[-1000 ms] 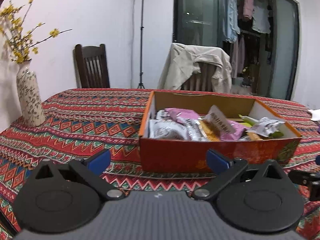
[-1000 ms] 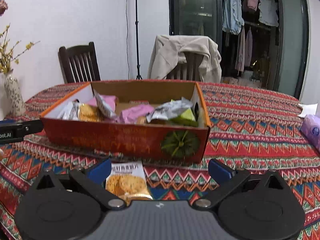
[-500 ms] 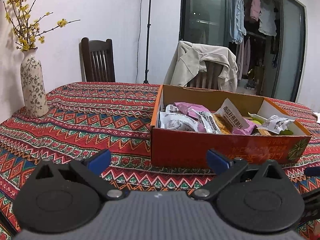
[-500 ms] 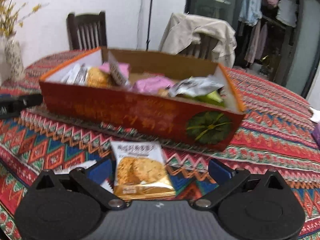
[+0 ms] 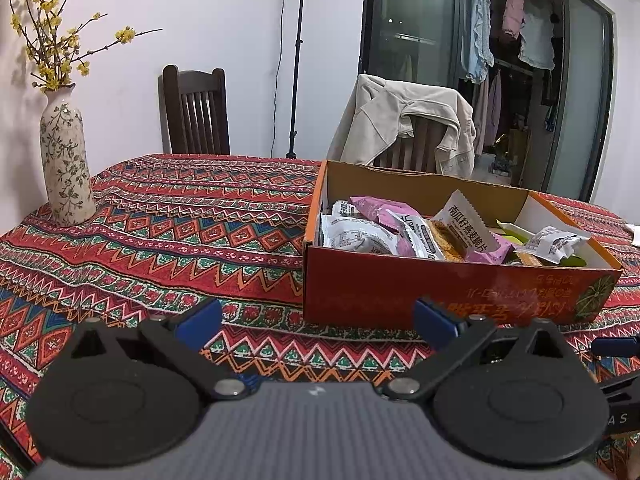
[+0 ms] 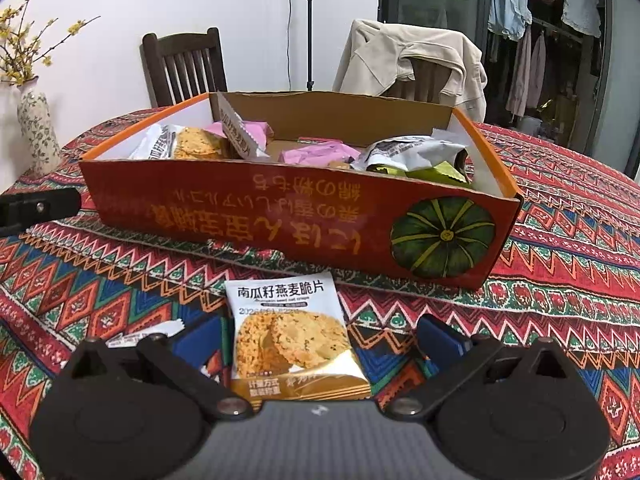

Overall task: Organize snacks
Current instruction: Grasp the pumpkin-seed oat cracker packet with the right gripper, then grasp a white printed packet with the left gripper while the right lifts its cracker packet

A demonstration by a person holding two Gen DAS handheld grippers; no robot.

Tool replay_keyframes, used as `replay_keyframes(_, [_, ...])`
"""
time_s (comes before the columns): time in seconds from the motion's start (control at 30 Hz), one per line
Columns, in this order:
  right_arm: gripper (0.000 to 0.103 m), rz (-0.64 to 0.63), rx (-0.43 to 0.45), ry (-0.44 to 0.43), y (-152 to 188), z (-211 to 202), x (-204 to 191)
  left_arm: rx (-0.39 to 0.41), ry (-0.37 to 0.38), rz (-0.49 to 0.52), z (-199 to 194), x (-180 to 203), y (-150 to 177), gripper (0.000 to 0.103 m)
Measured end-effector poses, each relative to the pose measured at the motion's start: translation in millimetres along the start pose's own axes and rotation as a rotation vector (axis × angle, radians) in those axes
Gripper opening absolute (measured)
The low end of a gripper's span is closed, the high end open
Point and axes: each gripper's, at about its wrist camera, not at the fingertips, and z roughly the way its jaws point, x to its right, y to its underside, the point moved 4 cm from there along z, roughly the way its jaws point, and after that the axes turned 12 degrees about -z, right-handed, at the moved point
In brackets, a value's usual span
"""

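The right gripper [image 6: 318, 332] has its fingers wide apart, with a cracker packet [image 6: 294, 340] lying flat on the tablecloth [image 6: 560, 264] between them. Just past it, the orange box [image 6: 280, 208] full of snacks blocks the way. The left gripper [image 5: 318, 318] is wide too, holding nothing. A flower vase [image 5: 66, 164] stands far left.

Patterned table [image 6: 560, 240]: box [image 6: 280, 216], packet [image 6: 292, 340], vase [image 5: 66, 168].

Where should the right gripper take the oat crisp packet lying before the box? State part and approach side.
Probably grip the oat crisp packet across its long side edges, coming from above. It lies flat on the tablecloth, already between the open right gripper fingers, short of the red box.
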Motion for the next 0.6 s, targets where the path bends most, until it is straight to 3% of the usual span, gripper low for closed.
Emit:
replay_keyframes(0.07, [0.097,-0.001,0.015,-0.003,0.7,-3.1,-0.5,-0.003,-0.002,0.0,0.7,-0.6,-0.2,0.103])
replay_keyframes(0.2, [0.05,-0.008,0.051,-0.006,2.8,-14.3,-1.6,-0.01,-0.003,0.002,2.8,-0.7,0.6,0.103])
replay_keyframes(0.33, [0.04,0.011,0.059,0.008,4.9,-20.6,1.5,-0.012,0.002,0.014,3.7,1.9,2.1,0.103])
replay_keyframes(0.6, [0.039,0.031,0.131,0.052,14.2,-52.8,7.4,0.006,0.03,0.059,-10.5,19.5,0.0,0.103])
